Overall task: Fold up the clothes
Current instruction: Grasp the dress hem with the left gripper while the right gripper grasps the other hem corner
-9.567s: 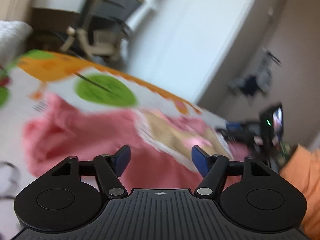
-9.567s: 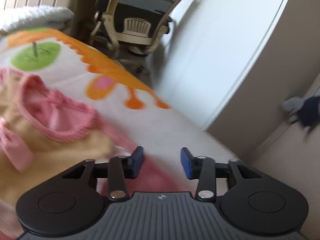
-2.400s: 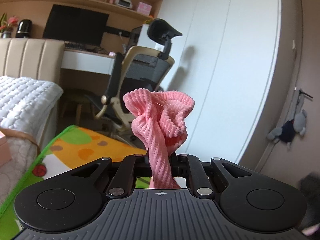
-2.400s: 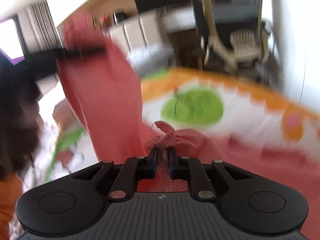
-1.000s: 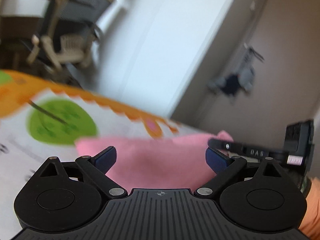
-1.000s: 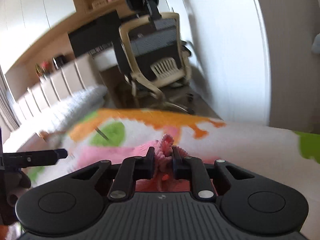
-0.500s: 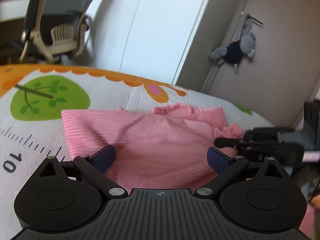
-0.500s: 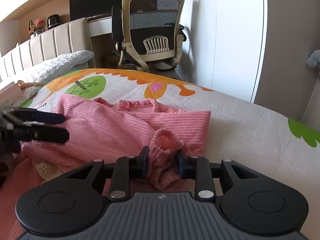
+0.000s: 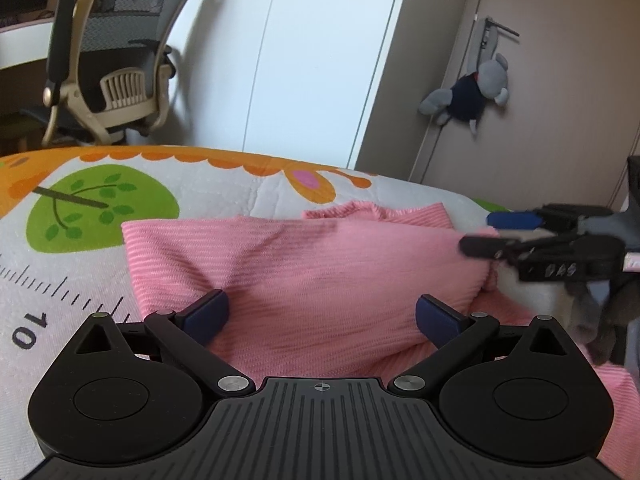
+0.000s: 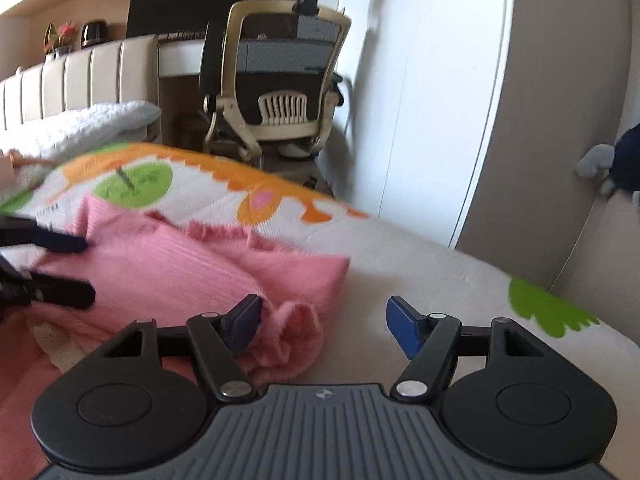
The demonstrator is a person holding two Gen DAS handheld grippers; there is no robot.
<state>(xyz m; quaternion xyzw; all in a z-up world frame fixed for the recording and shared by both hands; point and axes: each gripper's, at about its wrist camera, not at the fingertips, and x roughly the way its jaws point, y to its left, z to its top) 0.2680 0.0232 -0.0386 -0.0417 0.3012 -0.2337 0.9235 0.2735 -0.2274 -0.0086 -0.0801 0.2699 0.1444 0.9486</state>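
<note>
Now both the left hand-held gripper [image 9: 322,316] and the right hand-held gripper [image 10: 324,322] gape wide over the pink sweater [image 9: 320,272] on the bed [image 9: 248,192].

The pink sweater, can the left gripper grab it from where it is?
Probably yes. The left gripper is open, right over the pink sweater, with nothing between them.

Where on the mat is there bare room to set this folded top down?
Bare mat lies right of the pink garment, reaching the green leaf print. A second patch sits left of it, by the green tree print and ruler marks. The middle is crowded: both open grippers, left and right, flank the cloth.
</note>
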